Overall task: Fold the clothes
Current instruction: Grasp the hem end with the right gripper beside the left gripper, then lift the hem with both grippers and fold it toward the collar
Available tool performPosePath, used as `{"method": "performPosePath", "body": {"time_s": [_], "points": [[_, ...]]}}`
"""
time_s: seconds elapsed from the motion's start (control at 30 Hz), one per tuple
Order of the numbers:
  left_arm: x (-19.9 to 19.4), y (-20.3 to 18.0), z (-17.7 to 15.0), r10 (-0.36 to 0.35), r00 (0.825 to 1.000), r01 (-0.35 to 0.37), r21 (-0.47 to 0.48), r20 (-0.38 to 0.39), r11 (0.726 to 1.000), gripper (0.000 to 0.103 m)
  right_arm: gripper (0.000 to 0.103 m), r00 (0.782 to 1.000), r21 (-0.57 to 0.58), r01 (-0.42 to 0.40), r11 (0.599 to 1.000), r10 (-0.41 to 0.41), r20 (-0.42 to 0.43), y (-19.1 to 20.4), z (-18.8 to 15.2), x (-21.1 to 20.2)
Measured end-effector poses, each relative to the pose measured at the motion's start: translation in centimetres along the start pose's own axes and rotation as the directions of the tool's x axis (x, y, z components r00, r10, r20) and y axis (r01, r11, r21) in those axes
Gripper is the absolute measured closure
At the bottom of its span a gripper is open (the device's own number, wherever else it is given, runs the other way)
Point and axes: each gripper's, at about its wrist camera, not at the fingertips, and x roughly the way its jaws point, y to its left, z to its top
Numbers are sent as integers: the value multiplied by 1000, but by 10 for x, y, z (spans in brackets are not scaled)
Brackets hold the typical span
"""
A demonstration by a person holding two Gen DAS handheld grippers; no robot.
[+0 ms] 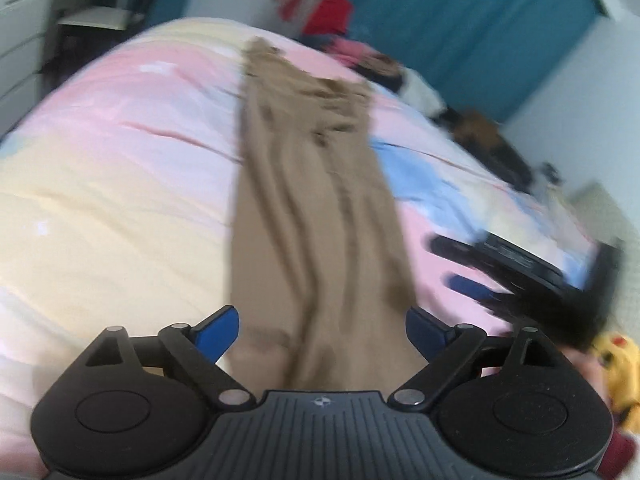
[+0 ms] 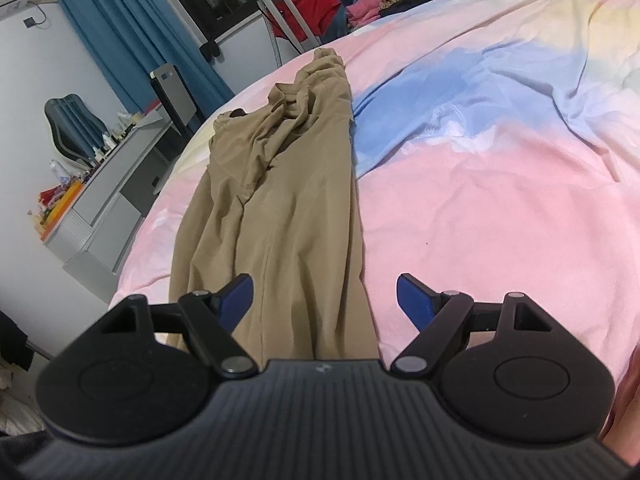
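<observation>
A: Where were the trousers (image 2: 280,184) at that point?

B: Flat on the bed (image 2: 500,200), legs laid one on the other in a long tan strip. The near end ran under and between the jaws of both tools. Waistband (image 2: 296,96) was bunched at the far end, straight ahead of the jaws.

A: Jaws?

B: Left gripper (image 1: 322,330) had its jaws spread wide, nothing held, cloth lying between them. Right gripper (image 2: 324,300) likewise stood agape and empty, strip mostly under its left jaw and the gap. In the left view the right one showed off to the right, blurred.

A: Long axis?

B: Ran directly away from the jaws, hems near, waist far. Slightly skewed left in the right view.

A: So, the step?

B: My read: a lengthwise fold was already in; a crosswise fold looked due. To do it well, I'd pinch both near corners through all layers, lift evenly, carry toward the waist and keep the edges aligned. The wrinkles near the waist could skew it.
</observation>
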Motion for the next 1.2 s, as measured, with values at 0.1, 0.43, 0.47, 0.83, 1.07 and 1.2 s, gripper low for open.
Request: {"method": "performPosePath", "body": {"time_s": [0.1,0.43,0.47,0.83,1.07,1.2], "points": [[18,3,4,105,994,-106,-21,-43,994,11,23,999,20,9,1000,-8,-36,-4,-2,3],[59,18,10,184,970,-197,-73,-159,978,11,21,964,129,-7,992,41,-262,-13,-22,23],[62,18,9,170,972,-183,-68,-165,981,11,21,958,124,-13,992,48,-282,-11,-26,23],[60,1,-18,114,963,-93,94,-246,991,74,56,918,23,-88,996,90,-386,15,-43,-8],[29,3,-18,34,988,-28,42,-152,999,94,93,948,-14,-116,993,107,-298,20,-20,-52],[-11,3,-7,-80,997,80,-8,3,997,94,94,962,-36,-130,991,118,-247,22,-8,-77]]}}
